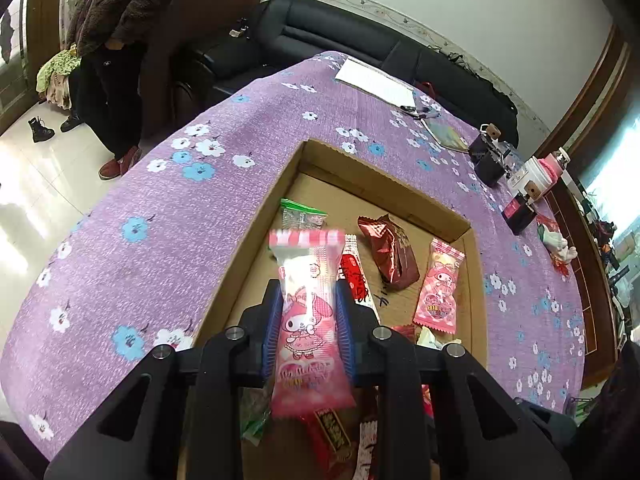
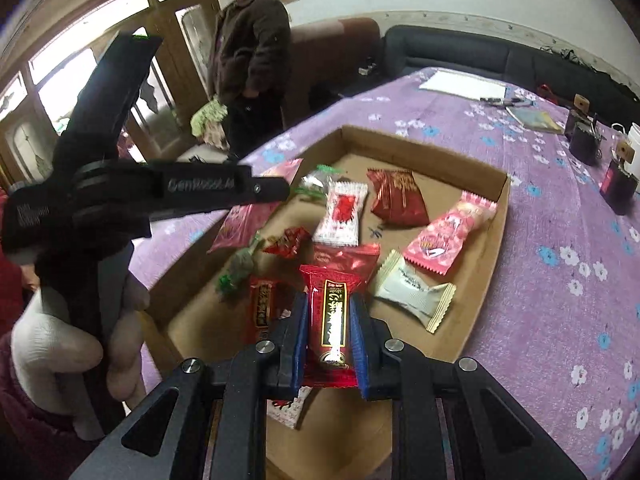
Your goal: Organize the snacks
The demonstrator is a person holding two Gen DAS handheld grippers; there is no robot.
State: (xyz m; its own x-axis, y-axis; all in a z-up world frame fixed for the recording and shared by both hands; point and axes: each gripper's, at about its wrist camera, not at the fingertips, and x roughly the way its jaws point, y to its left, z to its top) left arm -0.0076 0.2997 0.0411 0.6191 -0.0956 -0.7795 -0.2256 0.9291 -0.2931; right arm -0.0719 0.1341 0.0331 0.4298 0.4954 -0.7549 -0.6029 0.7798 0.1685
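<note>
A shallow cardboard tray point(image 1: 384, 184) point(image 2: 486, 248) lies on a purple flowered tablecloth and holds several wrapped snacks. My left gripper point(image 1: 307, 316) is shut on a pink cartoon-rabbit snack packet point(image 1: 308, 332) and holds it above the tray's near left part. My right gripper point(image 2: 331, 328) is shut on a red packet with a black and gold label point(image 2: 332, 316) over the tray's near end. In the tray lie a second pink packet point(image 1: 438, 288) point(image 2: 448, 236), a dark red foil packet point(image 1: 390, 254) point(image 2: 396, 196), a white and red packet point(image 2: 342, 214) and a cream packet point(image 2: 414, 290). The left gripper's body point(image 2: 120, 200) shows at left in the right wrist view.
A person point(image 2: 248, 52) stands beyond the table's far left edge. A white paper pad point(image 1: 376, 82), a booklet point(image 1: 446, 134), dark boxes point(image 1: 486, 158) and a white and pink cup point(image 1: 538, 174) sit at the far right. A dark sofa point(image 1: 340, 36) lines the wall.
</note>
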